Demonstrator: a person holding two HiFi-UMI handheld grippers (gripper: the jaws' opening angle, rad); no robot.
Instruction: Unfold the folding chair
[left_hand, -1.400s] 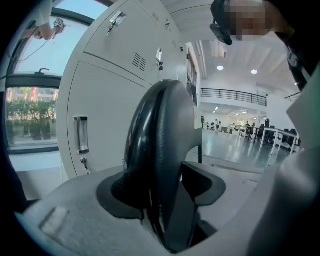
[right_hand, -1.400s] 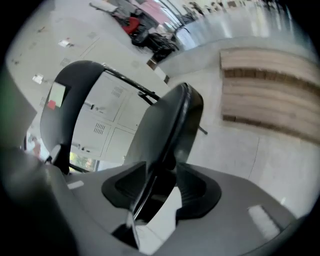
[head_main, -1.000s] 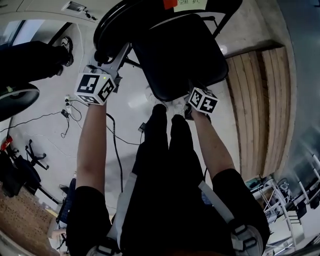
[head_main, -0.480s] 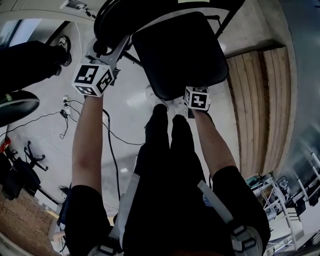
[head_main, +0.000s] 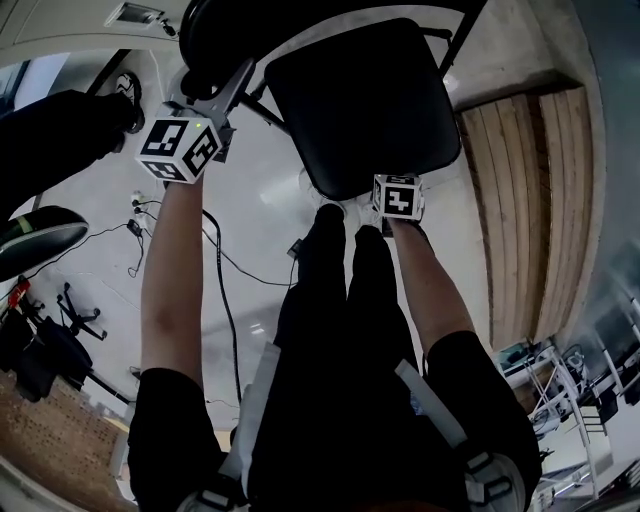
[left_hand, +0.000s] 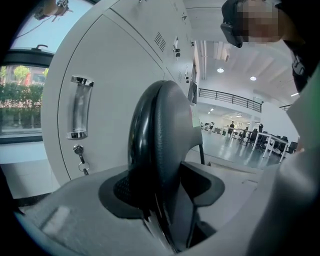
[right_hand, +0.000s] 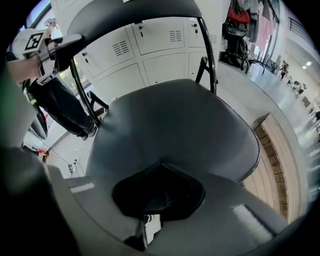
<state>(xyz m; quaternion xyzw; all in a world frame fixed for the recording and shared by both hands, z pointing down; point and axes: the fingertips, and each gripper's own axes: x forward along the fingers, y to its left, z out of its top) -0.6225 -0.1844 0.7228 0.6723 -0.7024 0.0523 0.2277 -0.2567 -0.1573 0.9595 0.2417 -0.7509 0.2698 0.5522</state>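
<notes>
While the folding chair (head_main: 365, 100) stands on the pale, glossy floor (head_main: 250, 190) just ahead of the person's shoes, its padded backrest (left_hand: 167, 145) is clasped edge-on between the jaws of the left gripper (head_main: 228, 92), which have just been eased slightly wider. The right gripper (right_hand: 159, 175) is pointed steeply down at the front edge of the seat (right_hand: 175, 125), its jaws pressed together with nothing between them. White lockers (left_hand: 100, 90) are seen behind the chair. Wooden planks (head_main: 525, 200) are laid to the right, and cables (head_main: 225, 270) to the left.

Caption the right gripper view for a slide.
Shut right gripper at the front edge of the folding chair's seat, while the left gripper holds the backrest.
</notes>
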